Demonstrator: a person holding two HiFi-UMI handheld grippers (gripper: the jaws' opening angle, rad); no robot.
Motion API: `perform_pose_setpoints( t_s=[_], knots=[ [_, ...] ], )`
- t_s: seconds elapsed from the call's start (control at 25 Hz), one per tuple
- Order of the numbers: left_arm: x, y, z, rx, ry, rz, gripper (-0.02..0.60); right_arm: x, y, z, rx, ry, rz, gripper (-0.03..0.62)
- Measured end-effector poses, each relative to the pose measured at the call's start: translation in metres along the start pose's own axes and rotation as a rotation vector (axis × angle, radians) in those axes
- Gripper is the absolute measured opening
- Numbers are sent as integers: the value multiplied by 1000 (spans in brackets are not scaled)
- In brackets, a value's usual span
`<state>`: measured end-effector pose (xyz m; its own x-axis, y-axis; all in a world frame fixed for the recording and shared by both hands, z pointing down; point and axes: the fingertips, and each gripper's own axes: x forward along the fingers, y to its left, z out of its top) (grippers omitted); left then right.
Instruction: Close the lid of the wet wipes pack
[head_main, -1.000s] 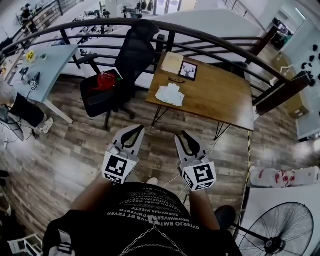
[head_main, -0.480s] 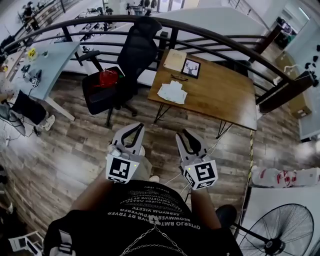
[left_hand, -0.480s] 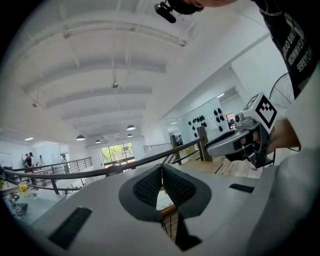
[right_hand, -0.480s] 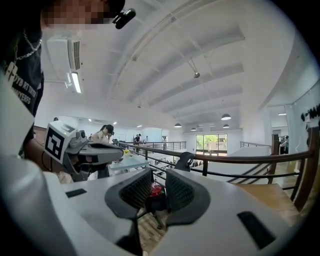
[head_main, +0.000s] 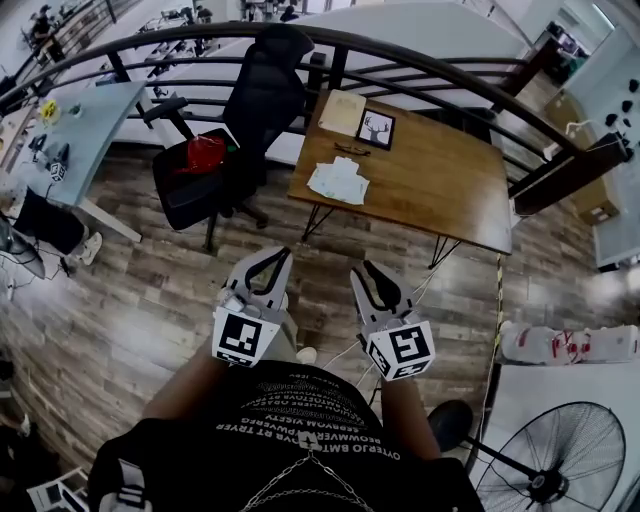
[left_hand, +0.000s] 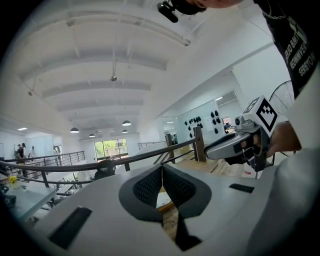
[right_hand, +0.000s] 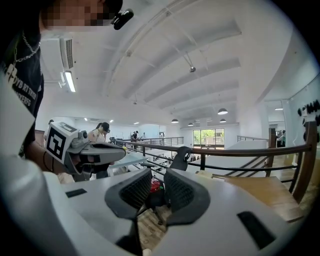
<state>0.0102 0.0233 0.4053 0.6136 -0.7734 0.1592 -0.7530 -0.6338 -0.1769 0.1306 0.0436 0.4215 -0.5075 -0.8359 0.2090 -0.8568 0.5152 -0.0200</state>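
Wooden planks cover the floor (head_main: 120, 300) in the head view, which looks steeply down over a person's dark printed shirt. The person holds two tools close to the body, low in the middle of the frame, each with a marker cube at its back end.

The left claw (head_main: 272, 258) sits left of centre. In the left gripper view its two ribbed pads meet at the tips, so it is clenched with nothing between them. The right claw (head_main: 362, 272) sits just right of centre, beside the left one but apart from it. In the right gripper view a narrow gap shows between its pads, with only the distant room visible through it, so it is released and empty.

A brown wooden bench (head_main: 440, 180) stands in the upper middle and right of the frame, well apart from both claws. Near its left edge lies a white bundle that appears to be the wet wipes pack (head_main: 338, 182). It is too small to tell how its lid stands. Further up the bench are a dark picture frame (head_main: 376, 128) and a tan sheet (head_main: 342, 112).

A black office chair (head_main: 255, 100) stands left of the bench with a red item (head_main: 203, 155) on its seat. A dark curved railing (head_main: 430, 75) arcs across the top. A standing fan (head_main: 550, 465) fills the lower right corner.
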Motion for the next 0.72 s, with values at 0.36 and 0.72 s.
perform_pose_setpoints(
  t_s=[0.36,0.72],
  knots=[
    [38,30,2,10,-8,-31,29,39,-24,9,4,-5,-36,98],
    [97,80,1,24,3,-62,28,106,-56,22,16,-1,-44,98]
  ],
)
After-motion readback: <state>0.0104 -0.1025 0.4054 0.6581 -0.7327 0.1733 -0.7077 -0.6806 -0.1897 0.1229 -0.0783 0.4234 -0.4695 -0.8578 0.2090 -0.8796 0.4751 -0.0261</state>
